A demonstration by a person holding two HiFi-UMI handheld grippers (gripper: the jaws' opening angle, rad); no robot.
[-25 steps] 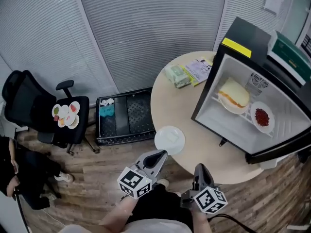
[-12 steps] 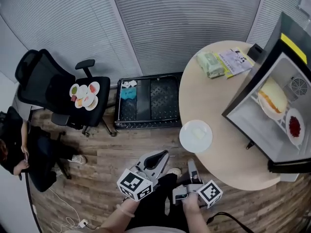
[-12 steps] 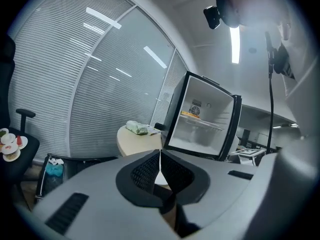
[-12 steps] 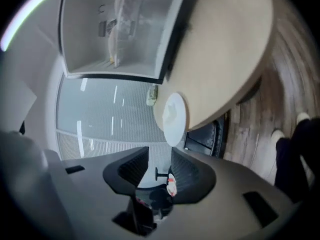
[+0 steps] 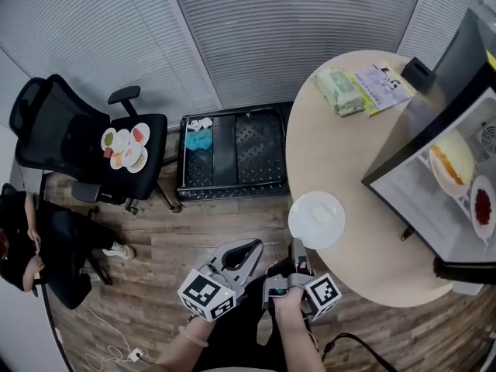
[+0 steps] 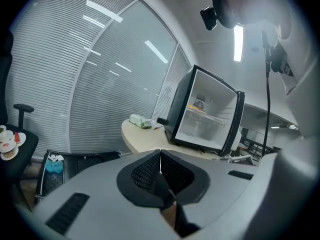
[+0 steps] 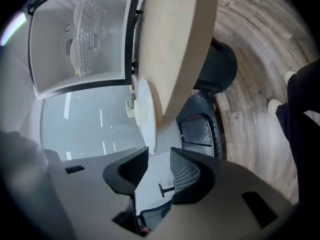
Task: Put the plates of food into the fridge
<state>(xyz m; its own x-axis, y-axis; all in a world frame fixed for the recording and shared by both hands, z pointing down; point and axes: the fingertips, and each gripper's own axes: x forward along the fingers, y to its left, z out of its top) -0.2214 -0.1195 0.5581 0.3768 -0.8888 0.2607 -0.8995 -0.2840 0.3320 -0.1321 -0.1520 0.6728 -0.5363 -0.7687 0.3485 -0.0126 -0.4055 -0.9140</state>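
Note:
A white plate of pale food [image 5: 316, 219] sits at the near left edge of the round table [image 5: 356, 153]. The open fridge [image 5: 434, 177] holds a plate with a bun [image 5: 453, 161] and a plate of red food [image 5: 482, 206]. Another plate of food [image 5: 125, 147] lies on the black chair [image 5: 70, 142]. My right gripper [image 5: 297, 248] is open and empty, low beside the table; in its own view the white plate [image 7: 145, 114] juts over the table's rim [image 7: 175, 49] just ahead of it. My left gripper [image 5: 252, 248] is shut on nothing, and its view faces the fridge [image 6: 205, 116].
A black floor cart [image 5: 232, 153] with a blue cloth [image 5: 200, 142] stands between chair and table. A green packet [image 5: 341, 91] and a leaflet [image 5: 380, 84] lie at the table's far side. A person sits at the left edge [image 5: 23, 246]. Wooden floor lies below.
The right gripper's jaws have parted and it has moved left, closer to the left gripper and the white plate. The head view has swung left, bringing in more of the chair.

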